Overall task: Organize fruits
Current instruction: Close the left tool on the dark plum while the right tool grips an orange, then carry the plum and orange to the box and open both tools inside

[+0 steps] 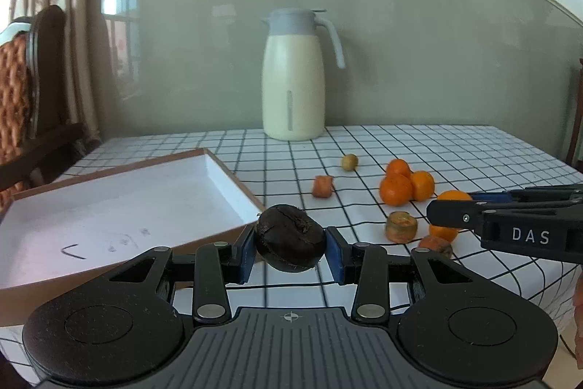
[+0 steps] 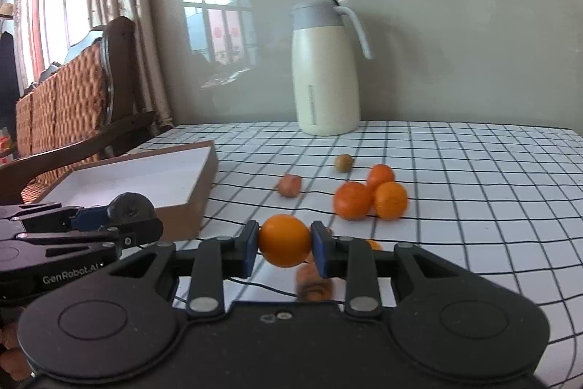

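The left gripper (image 1: pixel 290 249) pinches a dark fruit (image 1: pixel 290 237), its wide axis running pad to pad, stem dimple tilted up-right. The right gripper (image 2: pixel 285 245) pinches an orange (image 2: pixel 285 240). Ahead-left lies the box (image 1: pixel 120 203); farther ahead-right, three oranges (image 1: pixel 406 183) touch.

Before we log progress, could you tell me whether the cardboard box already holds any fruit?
Empty: the box's visible white floor shows only pen marks, no fruit.

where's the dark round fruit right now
The dark round fruit sits clamped in the left gripper, held beside the near corner of the brown cardboard tray.
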{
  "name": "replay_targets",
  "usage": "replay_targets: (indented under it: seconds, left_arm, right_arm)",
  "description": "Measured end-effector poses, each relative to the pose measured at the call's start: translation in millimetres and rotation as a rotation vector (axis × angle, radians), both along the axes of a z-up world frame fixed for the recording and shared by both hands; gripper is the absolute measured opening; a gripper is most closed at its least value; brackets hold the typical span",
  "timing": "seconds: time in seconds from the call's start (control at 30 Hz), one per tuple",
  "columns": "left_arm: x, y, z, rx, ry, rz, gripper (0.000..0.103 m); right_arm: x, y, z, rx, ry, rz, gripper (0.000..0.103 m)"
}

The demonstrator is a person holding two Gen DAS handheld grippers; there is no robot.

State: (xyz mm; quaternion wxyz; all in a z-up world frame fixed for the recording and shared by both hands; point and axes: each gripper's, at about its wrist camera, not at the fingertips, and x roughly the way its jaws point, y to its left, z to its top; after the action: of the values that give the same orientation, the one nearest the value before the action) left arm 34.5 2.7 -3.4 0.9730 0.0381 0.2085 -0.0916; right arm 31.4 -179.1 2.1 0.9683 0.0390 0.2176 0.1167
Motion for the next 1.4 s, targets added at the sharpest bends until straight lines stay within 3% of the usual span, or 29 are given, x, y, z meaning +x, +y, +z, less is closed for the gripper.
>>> replay_targets:
  seconds: [0.6,1.4]
  left_arm:
    - [-17.3,65.7,9.8,-0.050,-0.058,0.160,0.040]
    - [-16.6,132.0,12.0,-0.110,-0.110,0.388,0.040]
  right_arm:
    - [16.8,64.0,8.2,0.054,-0.048,0.160,0.022]
    - [44.9,115.5,14.8,0.142,-0.105,0.228,0.022]
